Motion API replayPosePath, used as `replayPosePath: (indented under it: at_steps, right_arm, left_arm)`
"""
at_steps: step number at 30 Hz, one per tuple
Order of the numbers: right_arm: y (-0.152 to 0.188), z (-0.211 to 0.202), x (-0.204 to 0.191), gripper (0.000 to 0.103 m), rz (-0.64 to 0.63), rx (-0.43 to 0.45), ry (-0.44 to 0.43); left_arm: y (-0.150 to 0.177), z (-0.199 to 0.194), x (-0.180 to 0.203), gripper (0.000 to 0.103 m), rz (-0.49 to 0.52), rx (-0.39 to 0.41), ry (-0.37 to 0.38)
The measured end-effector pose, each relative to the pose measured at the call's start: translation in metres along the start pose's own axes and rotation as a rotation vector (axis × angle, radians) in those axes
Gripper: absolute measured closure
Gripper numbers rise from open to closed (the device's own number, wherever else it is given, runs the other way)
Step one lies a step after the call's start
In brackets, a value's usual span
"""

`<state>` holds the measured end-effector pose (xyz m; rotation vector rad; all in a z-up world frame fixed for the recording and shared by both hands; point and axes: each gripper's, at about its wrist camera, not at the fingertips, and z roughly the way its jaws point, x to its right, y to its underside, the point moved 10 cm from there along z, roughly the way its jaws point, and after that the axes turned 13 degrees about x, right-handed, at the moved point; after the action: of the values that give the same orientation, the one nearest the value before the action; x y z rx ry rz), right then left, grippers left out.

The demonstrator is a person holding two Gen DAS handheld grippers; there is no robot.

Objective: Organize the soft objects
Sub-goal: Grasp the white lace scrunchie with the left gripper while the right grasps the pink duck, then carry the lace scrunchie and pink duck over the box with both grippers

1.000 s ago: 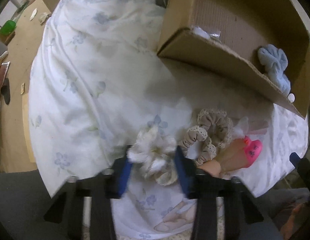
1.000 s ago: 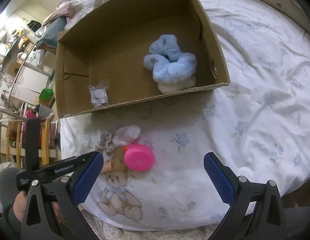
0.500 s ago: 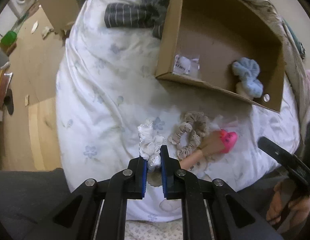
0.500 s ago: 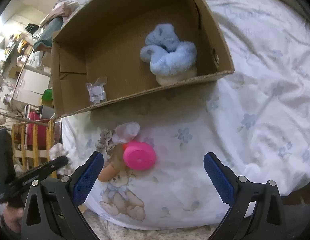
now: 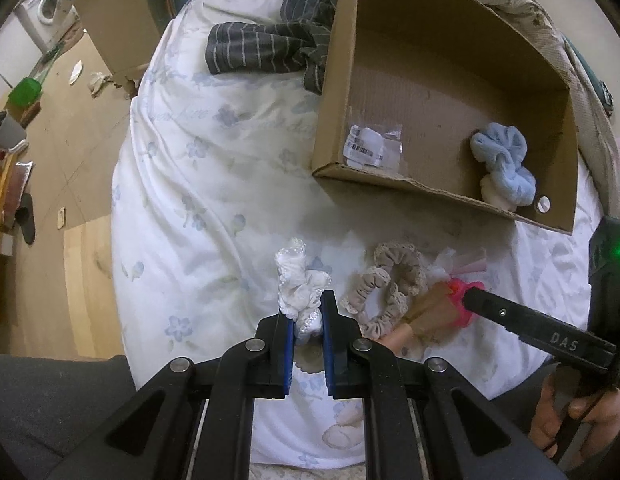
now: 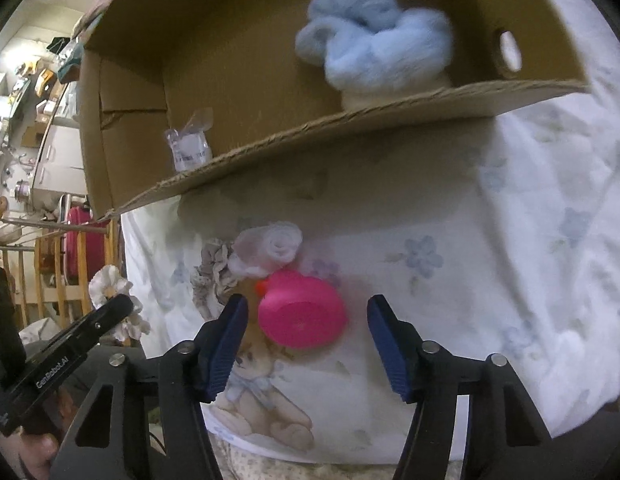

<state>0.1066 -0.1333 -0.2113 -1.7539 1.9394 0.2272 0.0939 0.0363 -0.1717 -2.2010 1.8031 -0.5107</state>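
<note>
Left wrist view: high, steeply down over bed, whole cardboard box visible. Right wrist view: lower, closer, angled toward box's near wall. Shared: box, blue scrunchie, pink toy.

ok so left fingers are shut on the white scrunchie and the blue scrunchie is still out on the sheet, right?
Not quite. The left fingers are shut on the white scrunchie, but the blue scrunchie lies inside the cardboard box, not on the sheet; the left wrist view shows it.
</note>
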Motion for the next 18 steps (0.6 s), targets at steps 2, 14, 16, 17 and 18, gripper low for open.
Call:
replayPosePath:
  at_steps: [2, 14, 16, 17, 18]
  right_arm:
    - [0.001, 0.005, 0.0, 0.037, -0.002, -0.011, 0.007]
    - [-0.004, -0.024, -0.004, 0.054, -0.051, 0.052, -0.009]
    - [-0.003, -0.029, -0.002, 0.054, -0.042, 0.063, -0.006]
    - [-0.003, -0.031, -0.001, 0.054, -0.047, 0.069, 0.001]
    - [-0.003, -0.031, -0.001, 0.054, -0.052, 0.071, 0.005]
  left_arm:
    - [0.0, 0.001, -0.001, 0.092, -0.003, 0.001, -0.001]
    - [-0.002, -0.001, -0.002, 0.092, -0.005, 0.022, -0.01]
    - [-0.001, 0.0, -0.003, 0.092, -0.003, 0.022, -0.015]
    - [-0.001, 0.0, -0.003, 0.092, -0.004, 0.022, -0.016]
    - [-0.001, -0.001, -0.004, 0.092, -0.005, 0.022, -0.018]
